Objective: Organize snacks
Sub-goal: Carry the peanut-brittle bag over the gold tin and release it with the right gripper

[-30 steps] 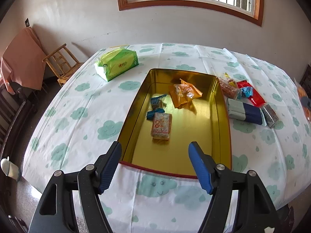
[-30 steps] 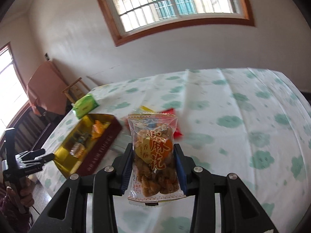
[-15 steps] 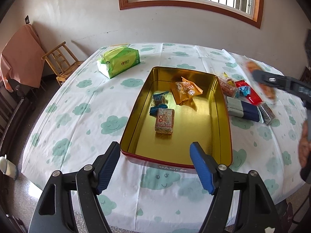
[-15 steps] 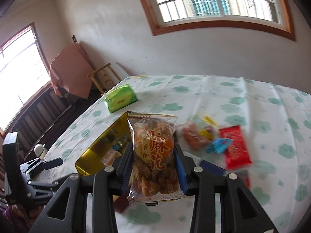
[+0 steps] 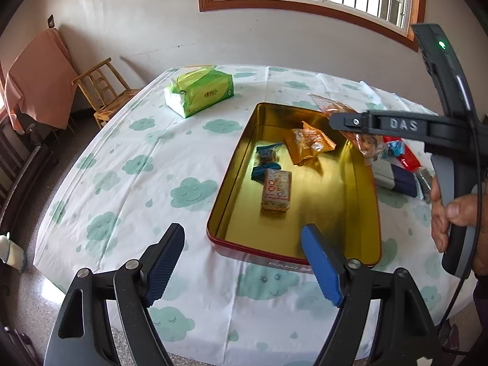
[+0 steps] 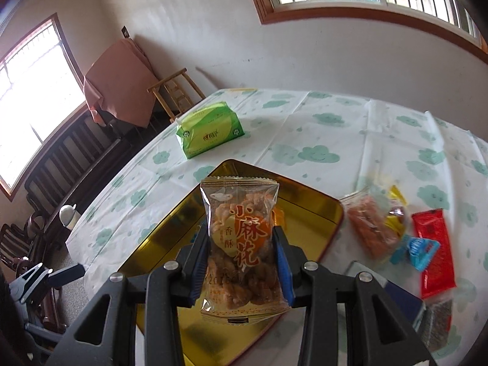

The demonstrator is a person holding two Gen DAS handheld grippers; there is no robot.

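Note:
A gold tin [image 5: 274, 260] with a red rim lies on the cloud-print tablecloth. Inside it are an orange packet [image 5: 308, 145], a blue candy [image 5: 267, 152] and a wrapped bar [image 5: 276, 189]. My left gripper [image 5: 242, 231] hovers before the tin's near edge, its jaws opening with nothing between them. My right gripper [image 6: 241, 235] is shut on a clear bag of fried twists [image 6: 241, 244] and holds it above the tin's [image 6: 305, 210] right side. In the left wrist view that bag [image 5: 334, 106] hangs over the far right corner.
Right of the tin lie loose snacks: a red packet [image 6: 434, 250], a clear packet of orange pieces [image 6: 369, 228], a blue candy [image 6: 419, 250] and a navy box [image 5: 396, 177]. A green tissue pack [image 5: 199, 91] sits at the far left. A wooden chair [image 5: 103, 91] stands beyond the table.
The right gripper has carried the fried twist bag leftward from the table's right part to above the tin, and it has come into the left wrist view. The left jaws stand slightly wider.

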